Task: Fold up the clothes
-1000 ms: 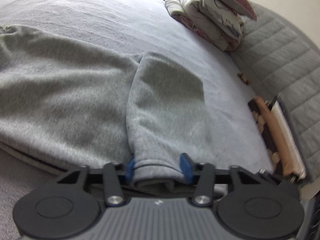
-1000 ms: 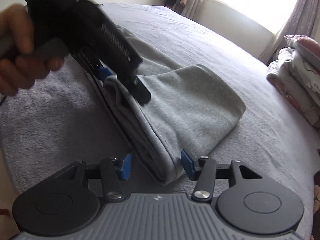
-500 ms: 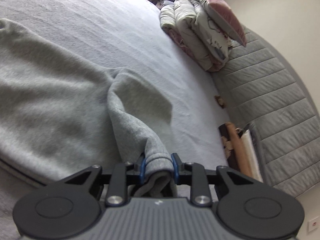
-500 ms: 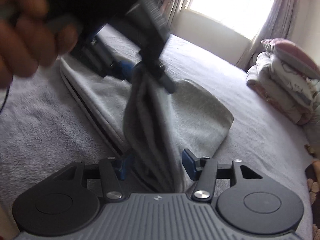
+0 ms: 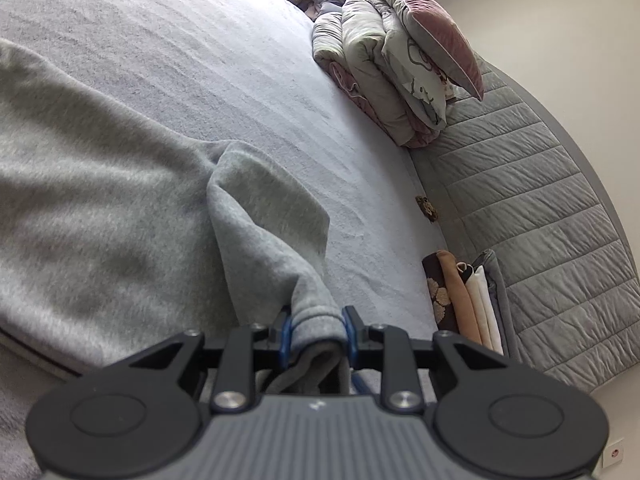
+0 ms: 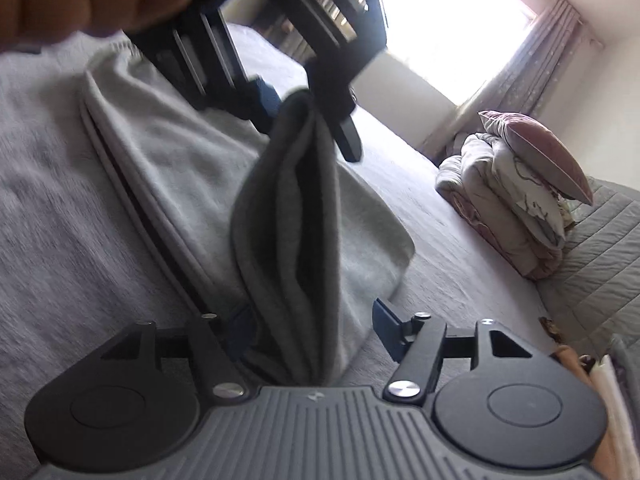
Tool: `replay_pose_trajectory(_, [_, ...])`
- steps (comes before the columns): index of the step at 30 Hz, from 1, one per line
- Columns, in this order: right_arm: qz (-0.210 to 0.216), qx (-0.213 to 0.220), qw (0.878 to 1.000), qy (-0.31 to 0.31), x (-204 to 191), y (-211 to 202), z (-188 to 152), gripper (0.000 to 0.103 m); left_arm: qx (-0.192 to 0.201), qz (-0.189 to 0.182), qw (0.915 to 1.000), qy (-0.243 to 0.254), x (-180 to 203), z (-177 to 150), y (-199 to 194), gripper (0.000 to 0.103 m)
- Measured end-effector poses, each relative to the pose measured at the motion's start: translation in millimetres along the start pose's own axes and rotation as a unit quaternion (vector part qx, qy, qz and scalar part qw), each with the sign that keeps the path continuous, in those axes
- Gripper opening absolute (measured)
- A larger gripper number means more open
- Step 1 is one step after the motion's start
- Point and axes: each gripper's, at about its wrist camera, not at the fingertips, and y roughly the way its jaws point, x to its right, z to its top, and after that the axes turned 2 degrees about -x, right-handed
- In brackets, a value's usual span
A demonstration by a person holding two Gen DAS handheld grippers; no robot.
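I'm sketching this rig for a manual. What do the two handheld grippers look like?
Both look alike. The left gripper and right gripper each have a grey ribbed body with a small pale mark in the middle, two round black discs beside it, black angular linkage arms with silver screws, and blue pads on the fingers. No sleeve or cable shows clearly.

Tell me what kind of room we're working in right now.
Most likely a bedroom: the clothes lie on a wide bed with a quilted headboard, a folded duvet topped by a pillow, and a curtained window.
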Motion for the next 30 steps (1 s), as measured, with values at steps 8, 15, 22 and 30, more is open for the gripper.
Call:
replay_pose_trajectory(8, [-0.075,-0.007,0.991,-0.108,-12.7,1.3,-7.0,0.074,-0.001,-0.002,1.0000,0.005,1.4,0.2,-1.2,0.025])
replay_pose_trajectory(15, [-0.081,0.012,0.989,-0.122,-14.3,7.9,-4.3,0.076,0.000,0.002,1.0000,0.000,-4.5,0.1,-4.9,0.025])
replay_pose_trajectory(22, [-0.076,-0.005,0.991,-0.110,-1.6,22.8,-4.8,0.078,-0.005,0.015,0.9999,0.007,-6.8,-3.9,-4.7,0.025])
replay_pose_trajectory(30, [-0.058,-0.011,0.990,-0.130,8.9,19.4,-13.0,0.081,-0.018,0.052,0.9985,0.004,-29.6,-11.1,-4.3,0.025])
